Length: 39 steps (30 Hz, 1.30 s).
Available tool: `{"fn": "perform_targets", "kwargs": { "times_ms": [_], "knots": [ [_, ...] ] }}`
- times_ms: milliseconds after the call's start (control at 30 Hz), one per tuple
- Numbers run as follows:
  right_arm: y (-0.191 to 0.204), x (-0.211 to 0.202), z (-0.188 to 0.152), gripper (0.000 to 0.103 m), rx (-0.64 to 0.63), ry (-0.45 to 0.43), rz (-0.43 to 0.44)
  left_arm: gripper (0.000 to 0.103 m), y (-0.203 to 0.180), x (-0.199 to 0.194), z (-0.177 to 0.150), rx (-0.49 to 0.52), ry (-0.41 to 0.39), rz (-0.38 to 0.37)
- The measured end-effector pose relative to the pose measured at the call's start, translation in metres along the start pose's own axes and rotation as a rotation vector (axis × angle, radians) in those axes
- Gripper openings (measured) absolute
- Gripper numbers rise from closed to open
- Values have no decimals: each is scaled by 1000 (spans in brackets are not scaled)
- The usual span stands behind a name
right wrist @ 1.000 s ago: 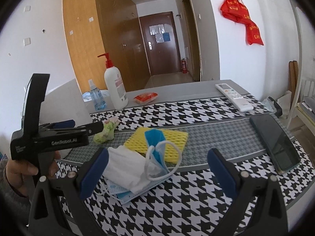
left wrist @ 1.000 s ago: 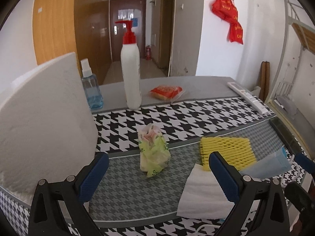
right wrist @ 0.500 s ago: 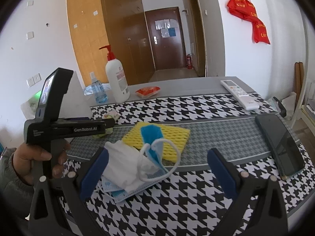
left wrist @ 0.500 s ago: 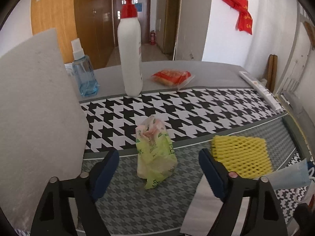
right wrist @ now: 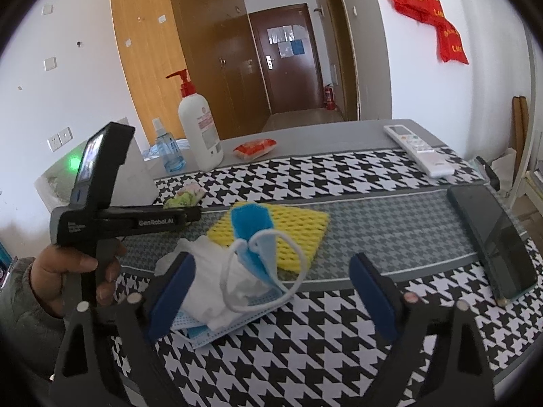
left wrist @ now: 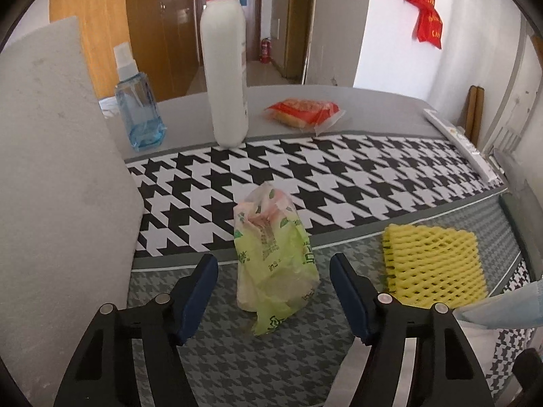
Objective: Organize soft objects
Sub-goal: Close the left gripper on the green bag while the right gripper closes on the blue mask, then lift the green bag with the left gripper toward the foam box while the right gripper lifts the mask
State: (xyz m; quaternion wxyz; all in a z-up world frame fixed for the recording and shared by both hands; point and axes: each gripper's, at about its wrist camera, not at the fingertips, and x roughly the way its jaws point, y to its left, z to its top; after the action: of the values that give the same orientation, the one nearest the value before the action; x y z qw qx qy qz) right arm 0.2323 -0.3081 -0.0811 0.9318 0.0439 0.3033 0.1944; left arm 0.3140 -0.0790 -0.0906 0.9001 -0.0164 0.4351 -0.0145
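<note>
Left tongs (left wrist: 273, 283) closing around green plastic bag (left wrist: 273, 257), pads not yet touching, bag lying on bench (left wrist: 339, 176). Right tongs (right wrist: 271, 291) closing, unclamped, hovering beside blue face mask (right wrist: 253, 237) overlapping yellow foam net (right wrist: 292, 229).

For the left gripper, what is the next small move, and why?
Probably keep closing the left gripper onto the green plastic bag: the bag sits between its closing jaws, and a gap still shows on both sides, so nothing is gripped yet.
</note>
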Motion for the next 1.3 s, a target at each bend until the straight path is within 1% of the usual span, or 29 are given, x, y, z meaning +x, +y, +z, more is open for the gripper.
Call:
{"fn": "perform_targets", "kwargs": {
  "times_ms": [67, 133, 200, 233, 300, 333, 367, 400, 433, 467, 533, 600, 633, 700, 800, 933, 1100, 1300],
  "knots": [
    [0, 1, 0, 86, 2, 5, 0, 68, 0, 1, 0, 1, 3, 1],
    [0, 2, -1, 81, 0, 10, 0, 65, 0, 3, 0, 4, 9, -1],
    [-1, 2, -2, 71, 3, 16, 4, 62, -2, 5, -1, 12, 4, 12],
    [-1, 2, -2, 68, 6, 20, 7, 61, -2, 5, -1, 15, 2, 17],
    [-1, 3, -3, 60, 7, 27, 5, 58, -1, 5, -2, 19, -6, 20],
    [-2, 4, -4, 55, 10, 29, 6, 57, -2, 5, -1, 19, -8, 23],
    [-2, 4, -4, 49, 16, 32, 7, 53, -1, 5, -2, 19, -13, 30],
    [-3, 4, -4, 44, 23, 33, 7, 51, -2, 5, -1, 20, -14, 33],
    [-3, 4, -3, 42, 31, 34, 7, 50, -2, 5, -1, 23, -15, 26],
    [-2, 4, -4, 36, 30, 37, 13, 49, -3, 5, -1, 26, -15, 22],
    [0, 4, -4, 31, 22, 40, 16, 45, -3, 5, -1, 26, -17, 17],
    [2, 5, -5, 20, 18, 44, 23, 42, -2, 5, 0, 23, -19, 12],
    [3, 5, -5, 18, 16, 43, 25, 41, -2, 5, 0, 21, -19, 13],
    [4, 5, -5, 10, 11, 39, 32, 36, -1, 5, 1, 19, -20, 10],
    [0, 6, -4, 8, 40, 42, 19, 31, -1, 4, 0, 22, -22, 4],
    [5, 3, -3, 8, 17, 50, 10, 28, -1, 2, -1, 33, -28, -15],
    [14, -2, 2, 8, -20, 47, -5, 27, -3, -12, -3, 64, -80, -31],
    [18, -14, 8, 8, -48, 33, -31, 27, 0, -30, -3, 64, -134, -57]
  ]
}}
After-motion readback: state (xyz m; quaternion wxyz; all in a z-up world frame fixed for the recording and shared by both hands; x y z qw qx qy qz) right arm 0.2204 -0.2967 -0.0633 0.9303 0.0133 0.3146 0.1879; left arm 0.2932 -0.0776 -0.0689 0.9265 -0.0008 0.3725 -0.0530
